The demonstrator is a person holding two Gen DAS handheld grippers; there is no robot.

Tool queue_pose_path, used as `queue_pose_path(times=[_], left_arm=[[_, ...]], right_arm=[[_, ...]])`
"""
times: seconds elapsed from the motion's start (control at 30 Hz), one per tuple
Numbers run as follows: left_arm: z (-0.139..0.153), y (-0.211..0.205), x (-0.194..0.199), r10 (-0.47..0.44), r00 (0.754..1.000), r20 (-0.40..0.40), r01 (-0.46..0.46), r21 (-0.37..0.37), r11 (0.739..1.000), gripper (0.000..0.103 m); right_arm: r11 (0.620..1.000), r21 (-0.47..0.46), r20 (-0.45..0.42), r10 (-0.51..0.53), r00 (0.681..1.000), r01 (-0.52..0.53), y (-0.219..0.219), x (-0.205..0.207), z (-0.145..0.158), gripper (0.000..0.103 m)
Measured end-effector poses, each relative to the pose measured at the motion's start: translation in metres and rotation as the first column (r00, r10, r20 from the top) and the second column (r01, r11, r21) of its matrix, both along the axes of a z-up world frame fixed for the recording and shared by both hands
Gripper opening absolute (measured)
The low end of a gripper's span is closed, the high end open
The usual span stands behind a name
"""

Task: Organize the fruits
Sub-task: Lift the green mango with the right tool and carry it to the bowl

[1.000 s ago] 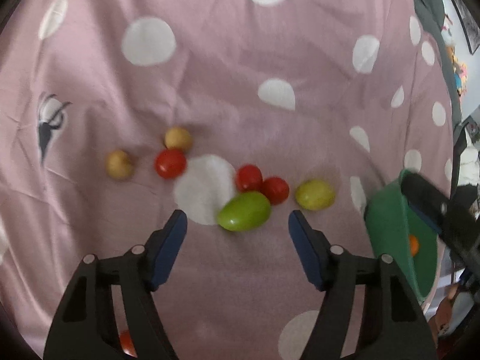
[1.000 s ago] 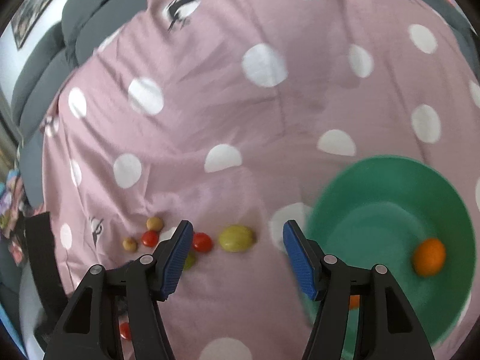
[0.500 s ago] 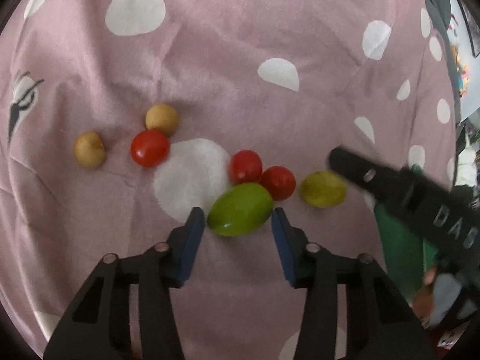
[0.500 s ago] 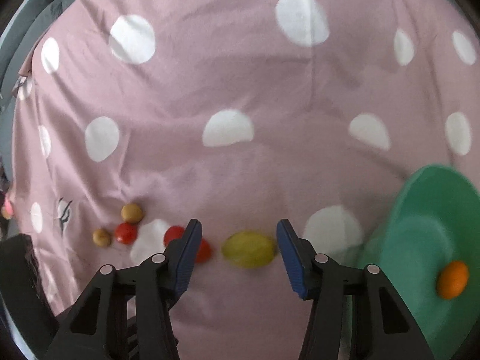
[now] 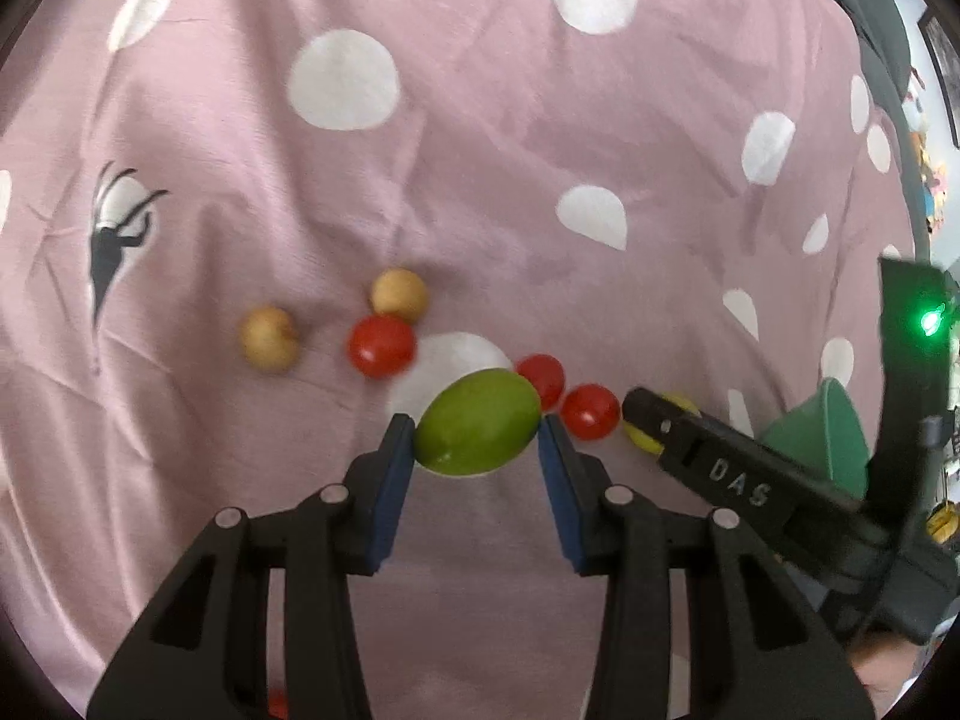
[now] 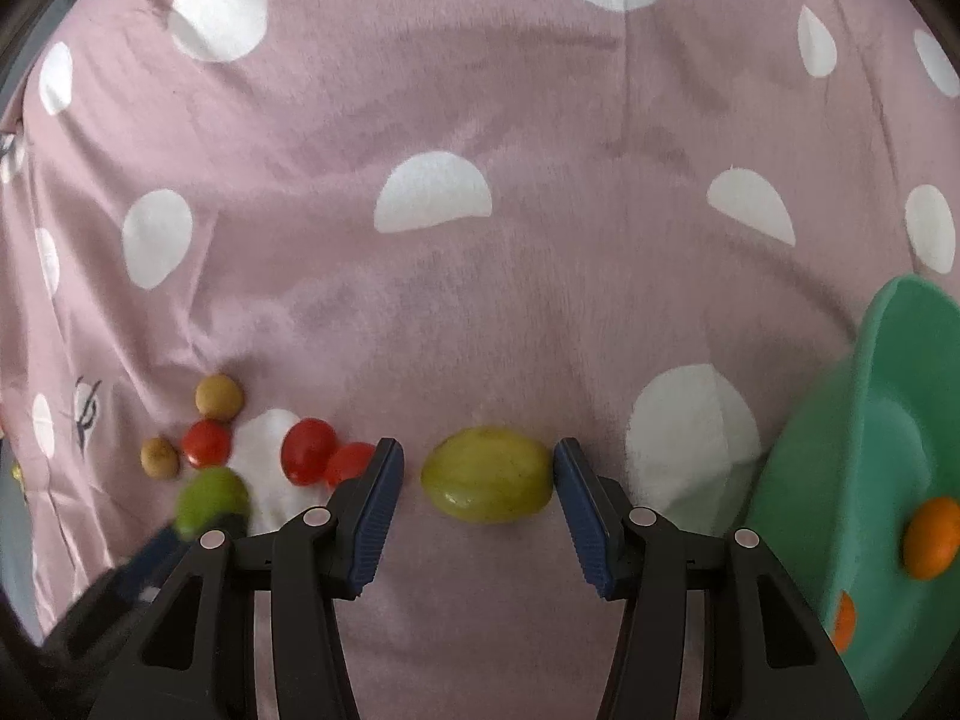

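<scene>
So the left tongs (image 5: 477, 435) are clamped on the bright green oval fruit (image 5: 478, 422), blue pads touching both ends of it, and it sits over a white dot of the pink polka-dot blanket (image 5: 480, 192). Right behind it are two small round red tomatoes (image 5: 541, 380) (image 5: 591, 411), the nearer one partly hidden by the green fruit. Further left there's a third red tomato (image 5: 382, 346) touching a small tan round fruit (image 5: 399, 295), and another tan round fruit (image 5: 270, 338) sitting a bit apart on its own. The right tongs (image 6: 477, 480) are half open around the yellow-green oval fruit (image 6: 487, 475), which lies on the blanket between the blue pads; the right pad looks like it's just about at the fruit's end and there's a small gap on the left, so not gripping as far as I can see. From the left camera you can only see a sliver of that yellow fruit behind the black finger of the right tongs. Off to the right is the green plastic bowl (image 6: 864, 420), tipped toward the camera in the fisheye, with a small orange round fruit (image 6: 931, 536) inside and another orange one (image 6: 845, 621) lower down, mostly cut off by the tongs' arm.
</scene>
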State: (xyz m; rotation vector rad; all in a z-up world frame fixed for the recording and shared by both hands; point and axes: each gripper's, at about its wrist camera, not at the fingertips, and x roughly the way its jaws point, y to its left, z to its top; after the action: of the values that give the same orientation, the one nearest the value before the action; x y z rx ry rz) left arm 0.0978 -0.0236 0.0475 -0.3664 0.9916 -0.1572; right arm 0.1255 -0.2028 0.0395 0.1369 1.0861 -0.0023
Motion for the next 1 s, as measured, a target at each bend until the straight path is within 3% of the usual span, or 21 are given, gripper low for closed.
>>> queue_pose_path(times=[0.17, 0.4, 0.43, 0.47, 1.0], left_arm=[[0.0, 0.011, 0.002, 0.044, 0.999, -0.025, -0.044, -0.022, 0.999, 0.042], [0.004, 0.012, 0.001, 0.058, 0.998, -0.019, -0.058, -0.02, 0.998, 0.042], [0.004, 0.012, 0.0, 0.058, 0.998, -0.017, -0.059, -0.017, 0.998, 0.042], [0.005, 0.012, 0.0, 0.059, 0.998, -0.015, -0.06, -0.014, 0.998, 0.042], [0.02, 0.012, -0.007, 0.063, 0.998, 0.027, -0.063, -0.007, 0.998, 0.042]], right_arm=[[1.0, 0.019, -0.005, -0.016, 1.0, 0.016, 0.0, 0.004, -0.009, 0.055], [0.999, -0.045, 0.03, -0.003, 1.0, 0.004, 0.012, 0.003, -0.012, 0.054], [0.999, -0.052, 0.032, -0.006, 0.999, 0.008, 0.013, 0.003, -0.012, 0.047], [0.998, -0.054, 0.034, -0.011, 0.999, 0.013, 0.013, 0.003, -0.011, 0.046], [0.994, 0.109, 0.109, -0.012, 0.994, 0.0, -0.003, -0.024, 0.014, 0.046]])
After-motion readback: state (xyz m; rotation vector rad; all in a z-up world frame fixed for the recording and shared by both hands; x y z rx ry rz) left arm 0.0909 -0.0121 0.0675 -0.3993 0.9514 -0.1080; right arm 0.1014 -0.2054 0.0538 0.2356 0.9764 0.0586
